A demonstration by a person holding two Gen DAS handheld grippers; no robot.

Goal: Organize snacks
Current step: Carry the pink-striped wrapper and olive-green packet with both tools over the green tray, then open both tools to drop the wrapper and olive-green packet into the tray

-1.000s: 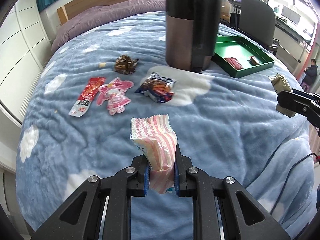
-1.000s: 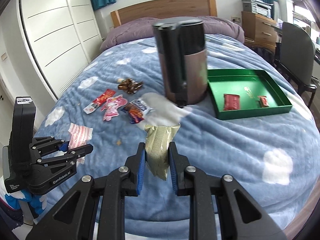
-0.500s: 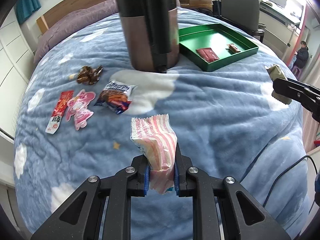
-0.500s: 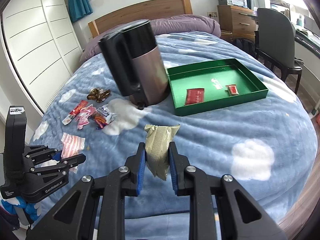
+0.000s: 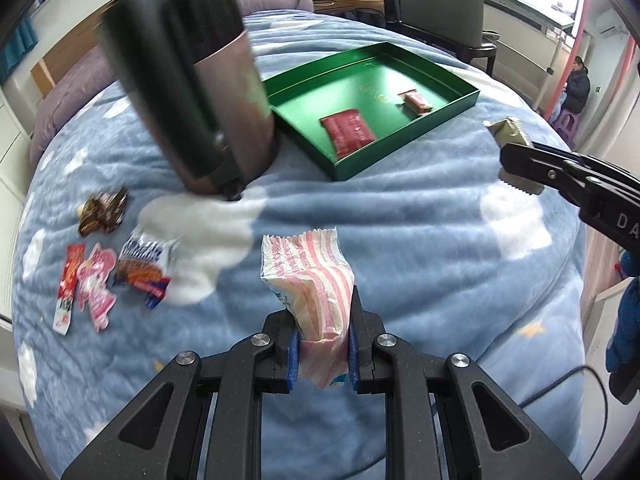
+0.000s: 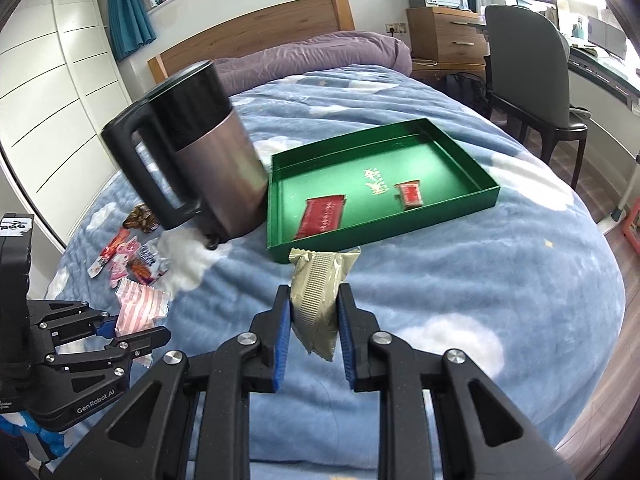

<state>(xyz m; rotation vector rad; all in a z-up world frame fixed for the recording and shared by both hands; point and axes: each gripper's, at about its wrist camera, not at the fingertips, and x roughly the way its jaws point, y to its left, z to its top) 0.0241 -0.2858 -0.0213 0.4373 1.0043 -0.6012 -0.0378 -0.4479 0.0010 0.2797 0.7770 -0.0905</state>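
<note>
a: start at the claws. the left gripper point(image 5: 322, 344) is clamped on a pink-striped packet point(image 5: 310, 280), which stands up out of the blue pads. the right gripper point(image 6: 311, 322) is pinched on an olive-green packet point(image 6: 318, 292), crimped end up.

b: and where do they go?

a: my guess is the green tray point(image 6: 486, 190) on the blue blanket point(image 6: 460, 280), just beside the dark kettle point(image 6: 200, 156). it already holds a flat red packet point(image 6: 322, 216) and a small red one point(image 6: 409, 196).

b: how to do it well?

a: carry each packet over the near wall, not into it, lower it onto bare green floor, then let go. send the right one first; it sits nearer. steer the left one clear of the kettle.

b: what's left?

a: four loose snacks point(image 5: 138, 268) lie past the kettle's left.

b: any writing?

a: "genrobot.ai" on the left gripper's body in the right view, gold characters on the tray floor i can't read, and part of a word, "da", on the right gripper.
</note>
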